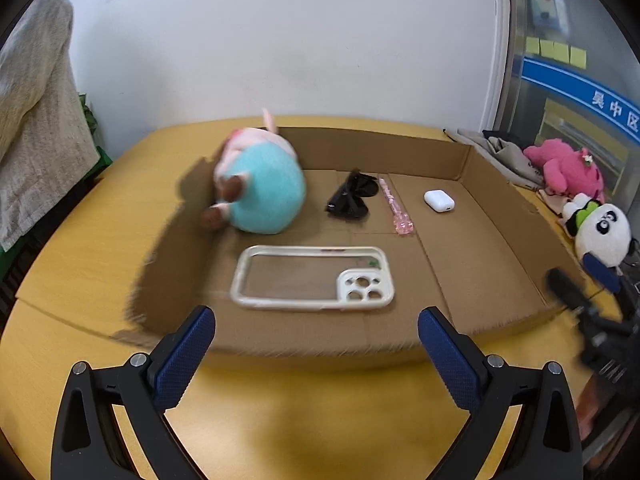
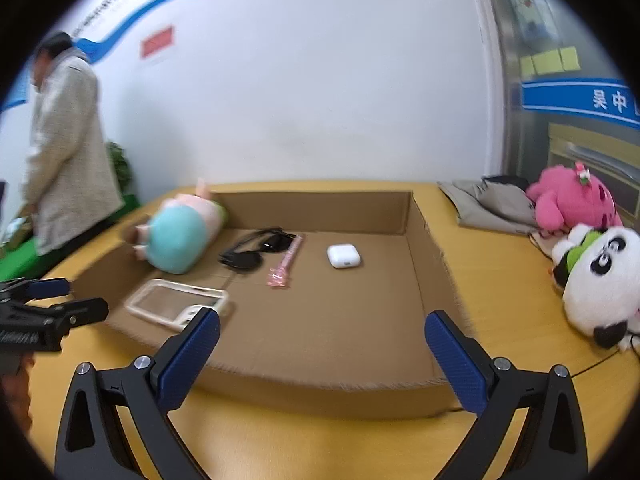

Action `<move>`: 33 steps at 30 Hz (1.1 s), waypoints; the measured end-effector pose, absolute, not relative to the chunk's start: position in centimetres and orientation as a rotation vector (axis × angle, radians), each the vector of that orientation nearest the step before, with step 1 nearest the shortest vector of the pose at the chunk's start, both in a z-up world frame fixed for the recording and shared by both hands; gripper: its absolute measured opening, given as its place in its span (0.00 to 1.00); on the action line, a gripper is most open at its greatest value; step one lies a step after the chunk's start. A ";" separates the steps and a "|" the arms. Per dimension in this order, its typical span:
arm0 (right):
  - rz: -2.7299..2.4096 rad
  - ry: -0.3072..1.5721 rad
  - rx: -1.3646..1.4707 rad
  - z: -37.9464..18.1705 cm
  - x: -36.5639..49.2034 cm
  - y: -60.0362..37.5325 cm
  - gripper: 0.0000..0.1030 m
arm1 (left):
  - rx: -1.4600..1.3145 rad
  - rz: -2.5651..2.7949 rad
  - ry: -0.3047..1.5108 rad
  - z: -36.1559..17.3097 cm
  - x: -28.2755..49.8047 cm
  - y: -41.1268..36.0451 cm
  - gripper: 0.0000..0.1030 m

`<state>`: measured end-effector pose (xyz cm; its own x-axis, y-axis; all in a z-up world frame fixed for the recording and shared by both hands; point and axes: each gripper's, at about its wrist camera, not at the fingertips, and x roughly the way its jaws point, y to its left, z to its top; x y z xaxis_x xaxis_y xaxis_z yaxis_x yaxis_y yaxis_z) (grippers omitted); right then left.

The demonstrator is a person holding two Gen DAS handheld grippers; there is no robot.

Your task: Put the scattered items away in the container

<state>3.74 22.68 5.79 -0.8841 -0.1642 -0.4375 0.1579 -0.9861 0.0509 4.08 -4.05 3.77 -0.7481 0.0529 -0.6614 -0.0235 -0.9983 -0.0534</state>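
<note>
A shallow cardboard box [image 1: 500, 236] [image 2: 420, 264] lies on the yellow table. Inside it are a teal and pink plush [image 1: 260, 188] [image 2: 180, 236], black sunglasses [image 1: 352, 196] [image 2: 256, 248], a pink pen [image 1: 394, 206] [image 2: 286, 262], a white earbud case [image 1: 439, 201] [image 2: 343, 256] and a clear phone case [image 1: 312, 278] [image 2: 172, 306]. My left gripper [image 1: 316, 340] is open and empty before the box's near wall; it also shows in the right wrist view [image 2: 60, 296]. My right gripper [image 2: 322, 340] is open and empty at the near wall.
A panda plush [image 1: 600, 236] [image 2: 600, 276] and a pink plush [image 1: 568, 170] [image 2: 572, 200] lie on the table right of the box, beside grey cloth [image 2: 492, 204]. A person in a light coat [image 2: 68, 152] stands at the left. A white wall is behind.
</note>
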 end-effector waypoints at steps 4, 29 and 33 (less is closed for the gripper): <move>-2.727 0.099 0.793 4.9 7.7 26.4 0.99 | -1.200 2.849 -0.010 1.7 6.8 -8.4 1.00; -2.216 0.403 1.140 -3.0 8.1 40.8 1.00 | -1.199 2.346 0.313 -5.8 5.4 -18.2 1.00; -2.218 0.402 1.138 -3.2 8.2 40.9 1.00 | -1.199 2.346 0.313 -5.9 5.2 -18.5 1.00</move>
<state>8.21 40.91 -3.16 -0.4469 -0.3776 -0.8110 0.6384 -0.7697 0.0066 5.22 -18.49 -5.87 -0.4984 0.3148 -0.8077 -0.5154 -0.8568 -0.0159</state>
